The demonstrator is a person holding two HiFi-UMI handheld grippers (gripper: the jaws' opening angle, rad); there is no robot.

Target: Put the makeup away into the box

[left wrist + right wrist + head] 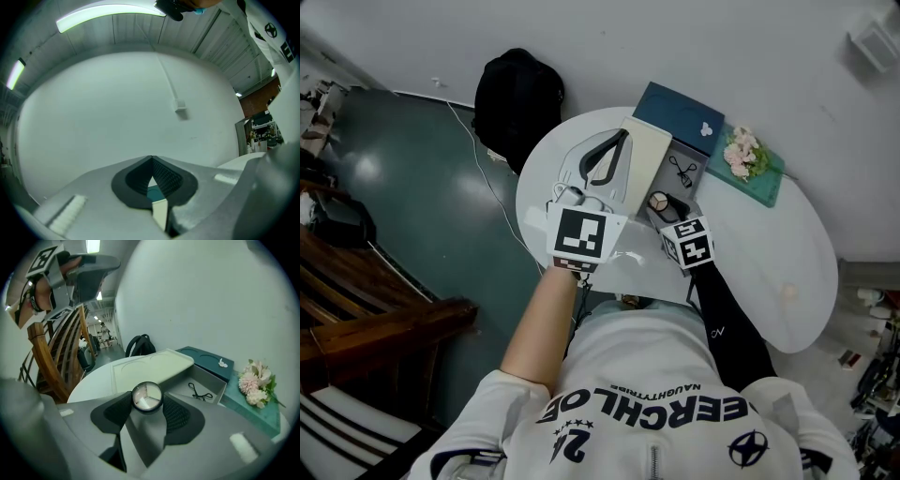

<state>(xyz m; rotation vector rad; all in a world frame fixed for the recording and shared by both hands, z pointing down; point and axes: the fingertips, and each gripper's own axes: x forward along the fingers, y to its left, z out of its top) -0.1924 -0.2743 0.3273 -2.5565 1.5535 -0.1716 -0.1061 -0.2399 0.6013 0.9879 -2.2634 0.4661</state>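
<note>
My right gripper (664, 208) is shut on a round compact (658, 200) with a black rim and pale powder under a clear lid (146, 395). It hangs tilted down just short of the open grey box (208, 377). A black eyelash curler (201, 392) lies in the box. A cream panel (150, 365) with shallow round hollows covers the box's left part. Behind stands the teal lid (680, 112). My left gripper (619, 141) is held level above the panel. Its tips (151, 159) meet with nothing held. A sliver of cream and teal shows through the slit.
Pink flowers (742, 155) lie on a teal tray at the box's right. The round white table (769, 262) bears a small pale item (787, 292) near its right edge. A black backpack (520, 103) sits on the floor beyond, wooden furniture (375, 309) at left.
</note>
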